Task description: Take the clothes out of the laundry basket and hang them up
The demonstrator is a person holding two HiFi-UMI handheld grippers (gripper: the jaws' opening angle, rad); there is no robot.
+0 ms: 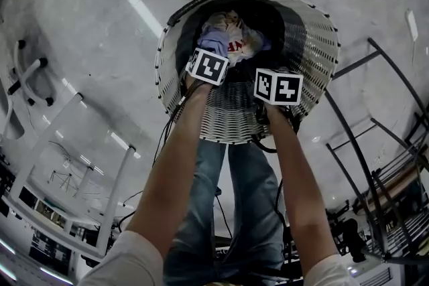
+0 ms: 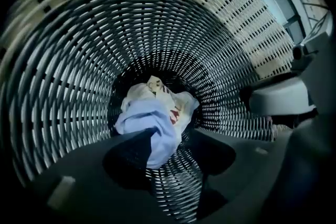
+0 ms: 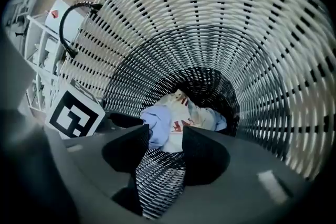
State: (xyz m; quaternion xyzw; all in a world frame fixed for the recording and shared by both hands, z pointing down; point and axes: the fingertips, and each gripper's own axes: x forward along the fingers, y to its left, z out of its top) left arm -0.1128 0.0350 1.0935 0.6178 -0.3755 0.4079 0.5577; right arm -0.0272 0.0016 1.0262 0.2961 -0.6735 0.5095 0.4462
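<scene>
A tall white woven laundry basket (image 1: 315, 43) stands on the floor below me. At its bottom lies a crumpled heap of clothes (image 1: 230, 39), pale blue and white with red print. Both grippers point steeply down into the basket's mouth, side by side. My left gripper (image 2: 170, 147) is open, and the pale blue cloth (image 2: 152, 123) shows between its jaws, further down and apart from them. My right gripper (image 3: 165, 144) is open too, with the clothes (image 3: 176, 120) beyond its tips and nothing gripped. In the head view the marker cubes hide the jaws.
The basket's wall (image 2: 68, 71) rings both grippers closely. A dark metal rack (image 1: 382, 164) stands to the right of the basket, white frame legs (image 1: 40, 144) to the left. My legs in jeans (image 1: 234, 211) stand just behind the basket.
</scene>
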